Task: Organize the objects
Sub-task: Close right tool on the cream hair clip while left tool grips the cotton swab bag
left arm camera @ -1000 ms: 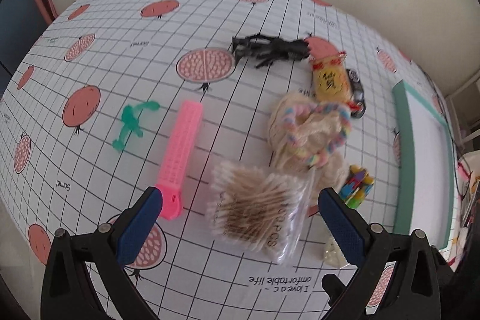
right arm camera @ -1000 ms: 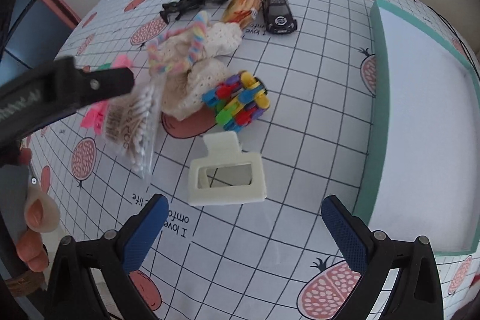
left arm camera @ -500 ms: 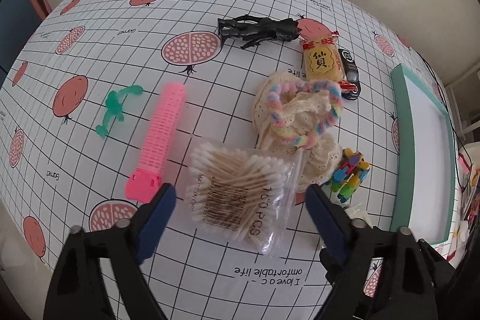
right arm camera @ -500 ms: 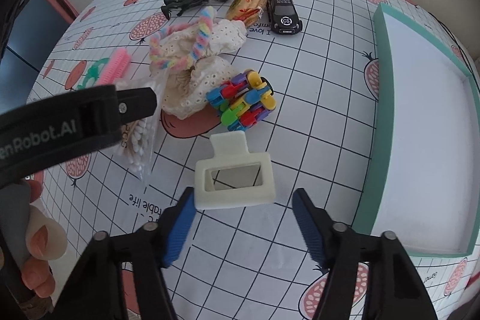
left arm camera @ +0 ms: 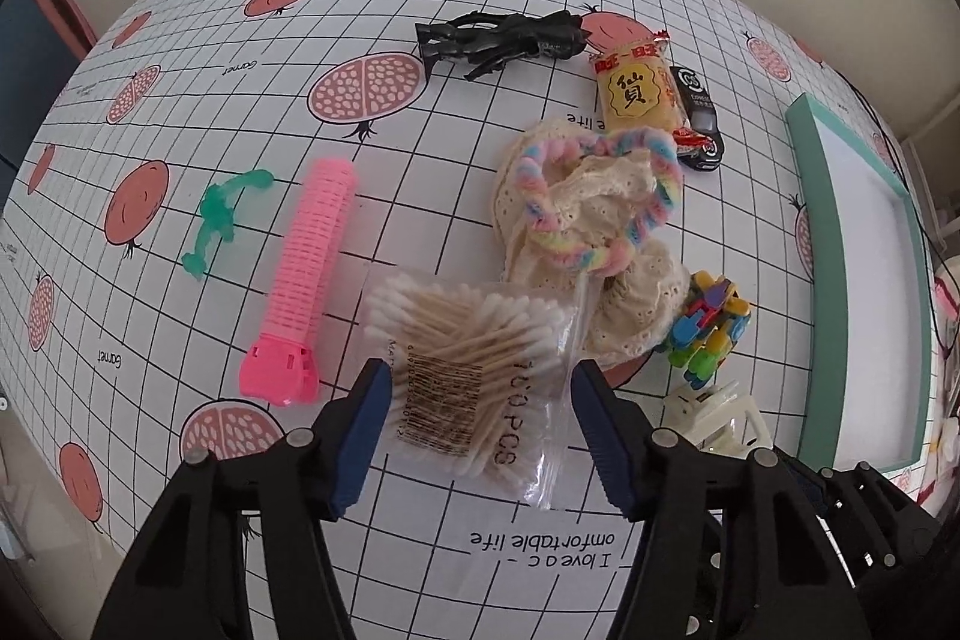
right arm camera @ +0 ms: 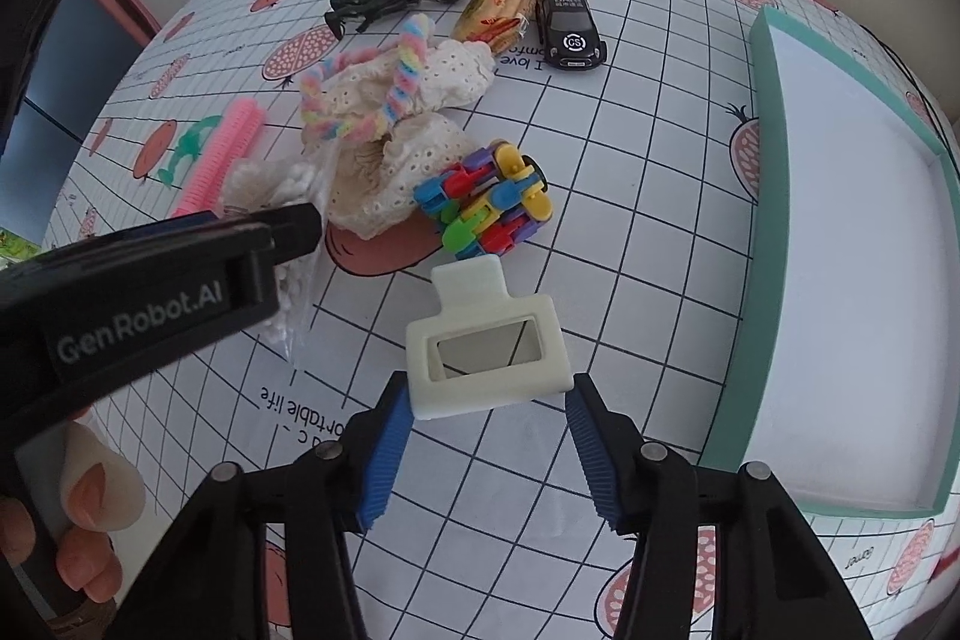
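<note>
Both hand-held grippers have dropped closer since a second ago, jaws just closing. Left hand-held gripper straddles the swab bag on the desk, pads at its edges, not clearly pressing. Right hand-held gripper brackets the white clip, left pad touching, right pad just apart. Best: squeeze evenly, centre each pad, lift straight, carry to the tray at the right.
</note>
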A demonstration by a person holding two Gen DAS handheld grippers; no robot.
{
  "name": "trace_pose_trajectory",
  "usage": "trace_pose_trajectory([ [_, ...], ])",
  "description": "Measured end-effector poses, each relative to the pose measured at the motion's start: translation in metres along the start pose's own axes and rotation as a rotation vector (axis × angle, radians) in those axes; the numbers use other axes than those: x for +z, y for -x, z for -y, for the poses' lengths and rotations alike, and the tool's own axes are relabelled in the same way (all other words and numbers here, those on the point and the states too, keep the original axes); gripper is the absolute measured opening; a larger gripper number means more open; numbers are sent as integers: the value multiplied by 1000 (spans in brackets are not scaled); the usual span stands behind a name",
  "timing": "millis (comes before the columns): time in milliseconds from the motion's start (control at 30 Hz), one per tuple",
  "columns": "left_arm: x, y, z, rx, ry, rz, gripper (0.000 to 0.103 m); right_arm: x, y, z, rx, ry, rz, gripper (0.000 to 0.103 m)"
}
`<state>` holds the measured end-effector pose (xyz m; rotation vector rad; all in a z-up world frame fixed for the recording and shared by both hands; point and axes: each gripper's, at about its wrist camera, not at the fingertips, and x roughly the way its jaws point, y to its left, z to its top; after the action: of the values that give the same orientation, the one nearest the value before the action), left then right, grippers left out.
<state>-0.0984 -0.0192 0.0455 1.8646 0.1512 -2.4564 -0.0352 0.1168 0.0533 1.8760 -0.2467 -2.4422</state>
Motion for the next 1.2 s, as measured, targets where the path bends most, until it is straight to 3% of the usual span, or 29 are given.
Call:
trace_pose_trajectory([
  [133,-1,-3,6,30,-21,0,64,5,2,3,0,-6,-1,55],
  [400,-6,-6,12,82,-78,-3,64,-23,-6,9,-9,-10,-8,56],
  [433,-5,-7,12,89,-82,-4,64,-25,-17,-6,-12,-8,-8,55],
  [633,-2,-11,9,86,-91,-12,63,-15,-24,-8,-20,-1,-7,55],
  [733,-1,-10,6,85,-92,-12,55,-11,-23,-11,-29,7,-6,54],
  [1200,7,1,-4,41,-103,14,34,-10,-8,-7,-17,3,30,49],
])
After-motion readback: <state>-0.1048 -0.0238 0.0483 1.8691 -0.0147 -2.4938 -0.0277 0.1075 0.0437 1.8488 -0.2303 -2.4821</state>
